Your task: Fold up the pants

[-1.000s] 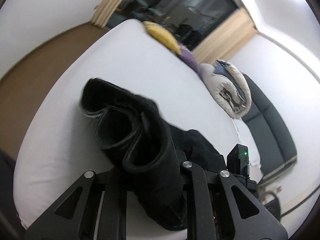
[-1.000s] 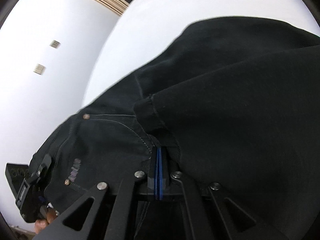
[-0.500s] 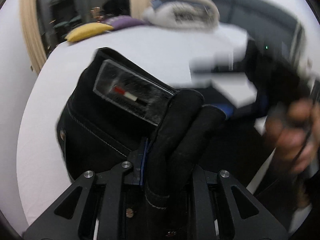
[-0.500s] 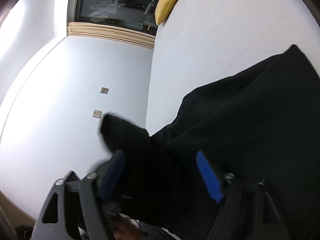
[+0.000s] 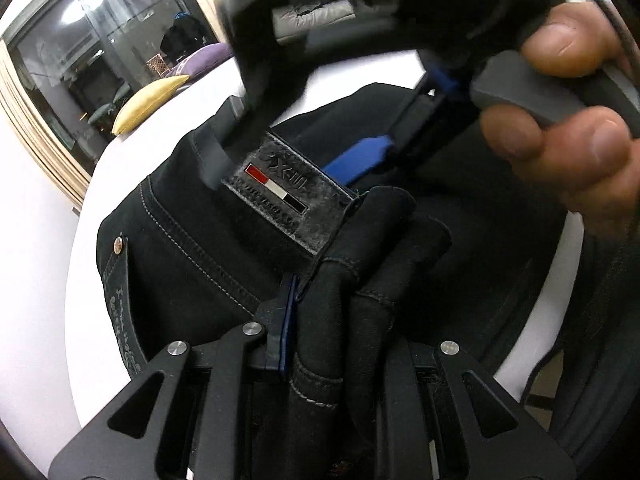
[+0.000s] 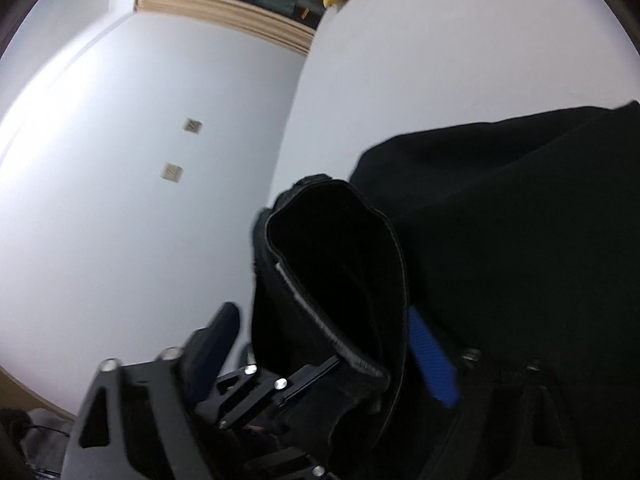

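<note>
Black denim, bunched: pants [image 5: 208,264] pinched in the left gripper [image 5: 340,344], jaws clamped on stacked hems, probably to carry the legs over the waistband. Leather patch [image 5: 280,192] faces up beyond the grip. Right gripper [image 6: 324,344] spread wide, a hem standing loose between its blue pads [image 6: 432,364], apparently released or not yet grasped. Remaining cloth lies on the white bed [image 6: 460,72]. Yellow cushion [image 5: 148,104] at the far end.

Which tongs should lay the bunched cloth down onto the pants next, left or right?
Left. The left tongs are clamped on the bunched folds of the pants, right above the waistband patch. The right tongs are open, gripping nothing.
</note>
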{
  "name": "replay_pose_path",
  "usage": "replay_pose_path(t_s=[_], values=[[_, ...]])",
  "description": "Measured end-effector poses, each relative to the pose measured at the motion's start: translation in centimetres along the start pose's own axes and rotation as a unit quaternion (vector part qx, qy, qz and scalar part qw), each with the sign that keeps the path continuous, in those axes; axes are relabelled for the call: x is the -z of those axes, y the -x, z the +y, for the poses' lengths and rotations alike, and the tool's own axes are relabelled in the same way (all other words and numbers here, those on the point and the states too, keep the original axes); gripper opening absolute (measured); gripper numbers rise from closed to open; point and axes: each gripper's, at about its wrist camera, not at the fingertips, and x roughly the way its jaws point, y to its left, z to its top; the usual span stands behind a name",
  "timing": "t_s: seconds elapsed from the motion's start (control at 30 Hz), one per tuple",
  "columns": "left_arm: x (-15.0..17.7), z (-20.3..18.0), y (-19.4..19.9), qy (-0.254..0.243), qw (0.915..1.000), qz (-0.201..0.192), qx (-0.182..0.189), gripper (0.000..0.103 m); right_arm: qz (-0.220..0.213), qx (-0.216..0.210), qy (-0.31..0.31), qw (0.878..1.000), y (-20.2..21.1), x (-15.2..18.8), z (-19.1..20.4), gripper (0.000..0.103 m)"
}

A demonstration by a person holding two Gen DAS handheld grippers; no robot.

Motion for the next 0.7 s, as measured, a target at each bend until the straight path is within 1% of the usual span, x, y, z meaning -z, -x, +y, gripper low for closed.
replay_pose_path(t_s=[0.03, 0.07, 0.1, 0.17, 0.2, 0.27, 0.4, 0.47, 0.53, 0.57, 0.7], values=[[0.1, -0.4, 0.2, 0.002, 1.0000, 0.000, 0.002, 0.016, 0.006, 0.009, 0.002, 1.000, -0.2, -0.1, 0.0, 0.059], [0.1, -0.7, 0.3, 0.003, 1.0000, 0.001, 0.004, 0.016, 0.011, 0.021, 0.003, 1.000, -0.5, -0.2, -0.1, 0.048], [0.2, -0.8, 0.5, 0.004, 1.0000, 0.000, 0.005, 0.016, 0.012, 0.033, 0.001, 0.999, -0.6, -0.2, -0.3, 0.036], [-1.0, 0.7, -0.9, 0.003, 1.0000, 0.001, 0.008, 0.016, 0.007, 0.043, -0.002, 0.999, -0.7, -0.2, -0.7, 0.025], [-1.0, 0.6, -0.9, -0.001, 1.0000, 0.000, 0.009, 0.016, 0.002, 0.045, -0.002, 0.999, -0.6, -0.2, -0.8, 0.020], [-1.1, 1.2, -0.7, -0.003, 0.9999, 0.002, 0.012, 0.016, -0.006, 0.059, 0.005, 0.998, -0.6, 0.0, -0.7, 0.017], [-1.2, 1.4, -0.7, -0.014, 0.9997, 0.001, 0.022, 0.016, -0.013, 0.076, 0.014, 0.997, 0.1, 0.5, -0.7, 0.016], [-1.2, 1.8, -1.4, -0.021, 0.9994, 0.000, 0.027, 0.016, -0.015, 0.082, 0.015, 0.996, 0.5, 0.4, -0.9, 0.015], [-1.7, 1.8, -1.7, -0.031, 0.9990, 0.000, 0.033, 0.016, -0.018, 0.088, 0.015, 0.996, 1.2, 0.4, -1.2, 0.015], [-1.7, 1.8, -2.1, -0.034, 0.9987, 0.000, 0.038, 0.016, -0.021, 0.091, 0.014, 0.996, 0.8, 0.4, -0.9, 0.014], [-3.4, 1.6, -2.3, -0.047, 0.9970, -0.003, 0.062, 0.016, -0.033, 0.106, 0.015, 0.994, 1.8, 0.1, -1.0, 0.013]])
